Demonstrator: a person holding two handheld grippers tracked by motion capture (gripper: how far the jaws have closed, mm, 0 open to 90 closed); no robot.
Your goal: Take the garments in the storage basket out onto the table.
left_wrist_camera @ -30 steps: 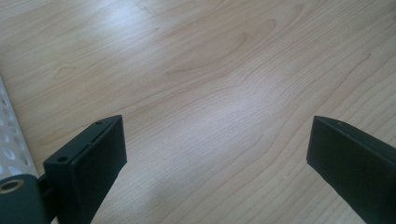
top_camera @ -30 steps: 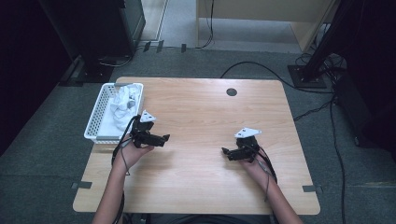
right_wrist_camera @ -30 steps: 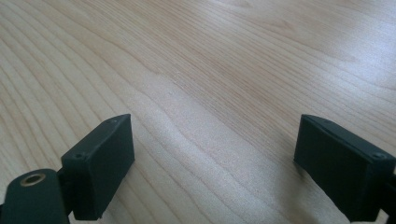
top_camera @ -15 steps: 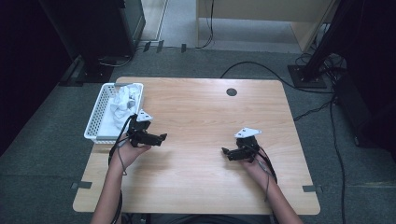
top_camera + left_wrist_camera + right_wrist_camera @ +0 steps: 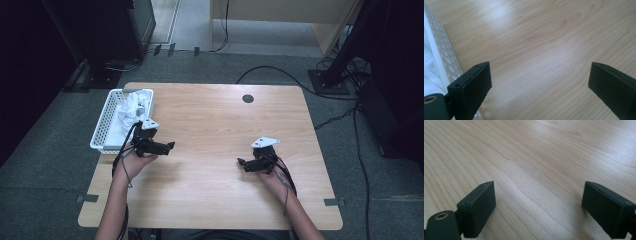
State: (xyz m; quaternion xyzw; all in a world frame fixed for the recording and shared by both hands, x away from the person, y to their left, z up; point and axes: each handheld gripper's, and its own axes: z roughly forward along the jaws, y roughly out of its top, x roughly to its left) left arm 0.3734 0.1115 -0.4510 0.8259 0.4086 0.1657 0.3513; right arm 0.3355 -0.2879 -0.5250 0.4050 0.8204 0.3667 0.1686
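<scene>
jaws of the left gripper (image 5: 169, 145) gape wide and empty just right of the white basket (image 5: 102, 131); right gripper (image 5: 241, 163) likewise open, holding nothing, over bare bench (image 5: 210, 120).

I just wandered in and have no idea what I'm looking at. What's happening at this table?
A person sits at a wooden table with a two-jaw gripper in each hand. The left gripper hovers beside a white basket that holds crumpled white cloth. The right gripper is over bare wood. Both point toward the table's middle, with jaws wide open and nothing between them.
</scene>
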